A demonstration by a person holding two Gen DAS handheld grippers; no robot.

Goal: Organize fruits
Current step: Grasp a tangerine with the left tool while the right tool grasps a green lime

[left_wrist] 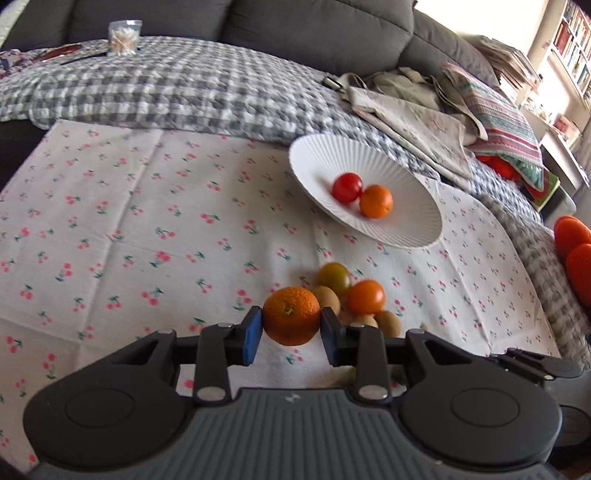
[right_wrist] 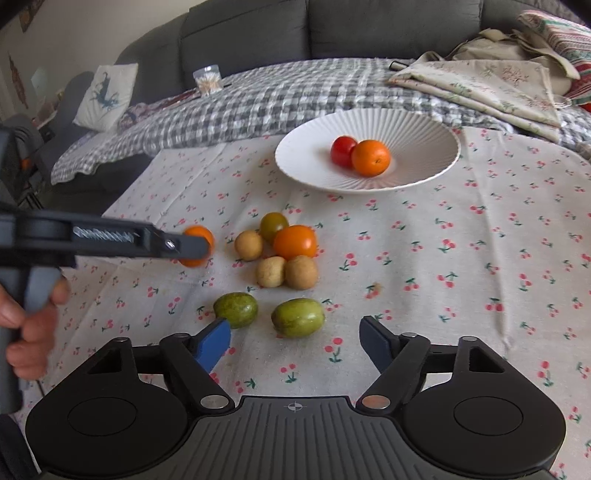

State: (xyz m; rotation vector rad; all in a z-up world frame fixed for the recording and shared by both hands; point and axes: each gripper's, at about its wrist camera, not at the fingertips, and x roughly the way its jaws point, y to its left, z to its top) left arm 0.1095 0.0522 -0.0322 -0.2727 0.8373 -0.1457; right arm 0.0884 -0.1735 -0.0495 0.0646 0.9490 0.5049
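My left gripper (left_wrist: 291, 326) is shut on an orange mandarin (left_wrist: 291, 315), held above the cherry-print cloth; it also shows in the right wrist view (right_wrist: 197, 245). A white ribbed plate (left_wrist: 321, 158) holds a red tomato (left_wrist: 346, 187) and an orange (left_wrist: 376, 201). My right gripper (right_wrist: 295, 341) is open and empty, just short of two green fruits (right_wrist: 297, 317). A pile of an orange tomato (right_wrist: 295, 242), a green-brown tomato (right_wrist: 273, 225) and three tan round fruits (right_wrist: 301, 272) lies mid-cloth.
The cloth (right_wrist: 480, 258) lies over a grey checked blanket (right_wrist: 258, 99). A grey sofa (right_wrist: 332, 29) stands behind. Folded fabrics (right_wrist: 480, 85) lie at back right. A clear container of cotton swabs (left_wrist: 125, 37) stands at back left.
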